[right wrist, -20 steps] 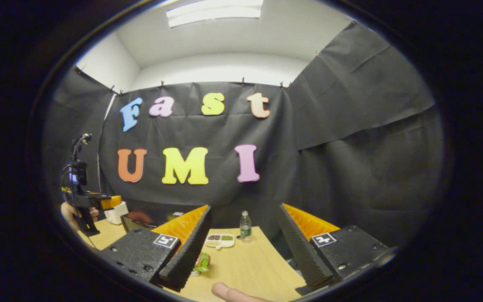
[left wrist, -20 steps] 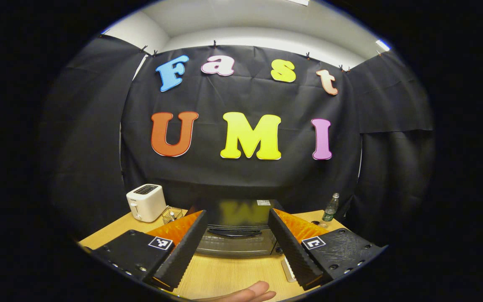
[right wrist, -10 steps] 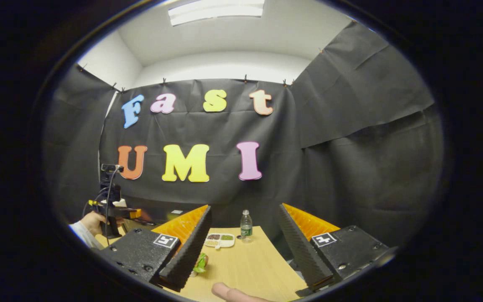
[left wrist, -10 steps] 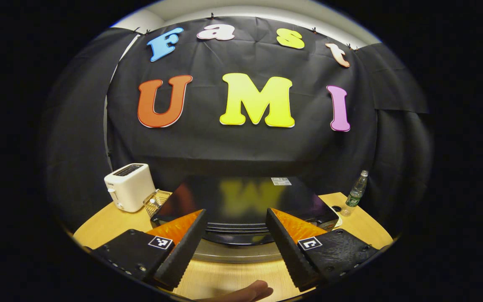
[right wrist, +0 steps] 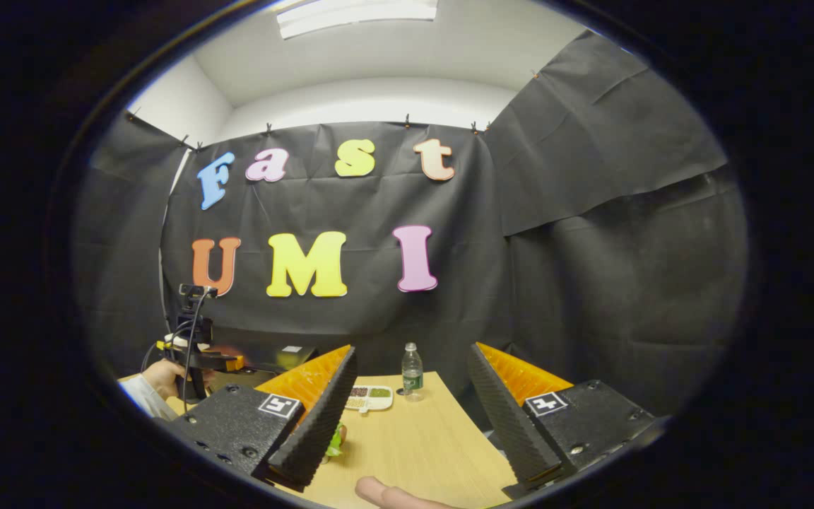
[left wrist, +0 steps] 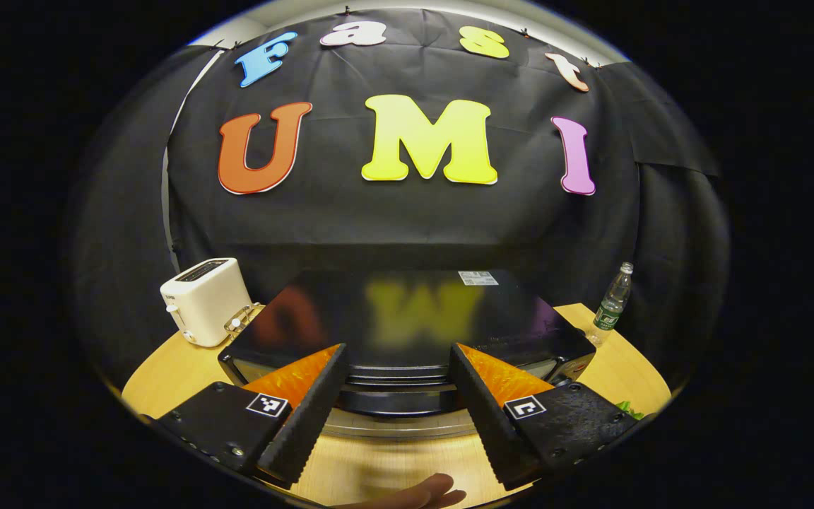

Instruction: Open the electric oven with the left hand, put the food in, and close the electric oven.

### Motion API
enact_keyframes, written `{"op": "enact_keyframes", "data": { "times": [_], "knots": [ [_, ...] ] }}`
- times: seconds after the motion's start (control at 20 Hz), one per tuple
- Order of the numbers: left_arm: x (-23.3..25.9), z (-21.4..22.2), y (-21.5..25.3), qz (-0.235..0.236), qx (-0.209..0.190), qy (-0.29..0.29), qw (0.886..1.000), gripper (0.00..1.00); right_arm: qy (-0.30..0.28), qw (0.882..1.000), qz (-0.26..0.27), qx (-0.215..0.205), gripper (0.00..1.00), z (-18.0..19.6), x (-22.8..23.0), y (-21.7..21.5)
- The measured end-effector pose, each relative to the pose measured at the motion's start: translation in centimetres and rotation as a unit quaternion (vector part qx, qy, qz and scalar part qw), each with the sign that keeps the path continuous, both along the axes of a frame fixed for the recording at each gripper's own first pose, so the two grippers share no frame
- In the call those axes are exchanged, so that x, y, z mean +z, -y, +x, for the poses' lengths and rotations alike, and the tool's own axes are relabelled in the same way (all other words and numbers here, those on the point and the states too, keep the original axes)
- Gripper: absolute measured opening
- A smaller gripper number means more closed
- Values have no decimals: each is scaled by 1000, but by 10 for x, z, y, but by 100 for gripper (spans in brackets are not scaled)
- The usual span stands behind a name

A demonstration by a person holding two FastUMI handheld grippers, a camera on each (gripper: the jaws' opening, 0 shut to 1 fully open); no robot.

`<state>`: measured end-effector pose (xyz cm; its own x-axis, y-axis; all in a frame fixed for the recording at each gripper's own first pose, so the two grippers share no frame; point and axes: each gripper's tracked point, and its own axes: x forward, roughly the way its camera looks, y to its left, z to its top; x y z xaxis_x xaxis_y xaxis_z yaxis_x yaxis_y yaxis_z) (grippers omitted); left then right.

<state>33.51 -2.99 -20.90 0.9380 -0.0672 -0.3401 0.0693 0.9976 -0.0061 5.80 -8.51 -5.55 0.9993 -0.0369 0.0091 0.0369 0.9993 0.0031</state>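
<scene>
**Left tool at the oven front**

Left tool (left wrist: 394,410) spread wide, just before the black electric oven (left wrist: 407,322) at mid-counter (left wrist: 167,367), door shut. Toaster (left wrist: 203,300) to its left, bottle (left wrist: 610,305) to its right. Right tool (right wrist: 413,417) likewise spread, holding nothing (green-leafed food (right wrist: 335,442) beside one finger). Snack tray (right wrist: 370,397) farther back.
</scene>
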Motion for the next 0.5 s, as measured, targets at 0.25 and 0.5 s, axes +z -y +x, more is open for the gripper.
{"op": "enact_keyframes", "data": {
  "times": [0.25, 0.5],
  "knots": [
    [-2, -9, 1, -2, -3, -7, 1000, 96, -2, 1000, 3, -2, 100, -5, -2, 3],
    [-4, -33, 0, -4, -1, -4, 1000, 97, -4, 1000, 5, -9, 100, -15, -4, 10]
  ]
}}
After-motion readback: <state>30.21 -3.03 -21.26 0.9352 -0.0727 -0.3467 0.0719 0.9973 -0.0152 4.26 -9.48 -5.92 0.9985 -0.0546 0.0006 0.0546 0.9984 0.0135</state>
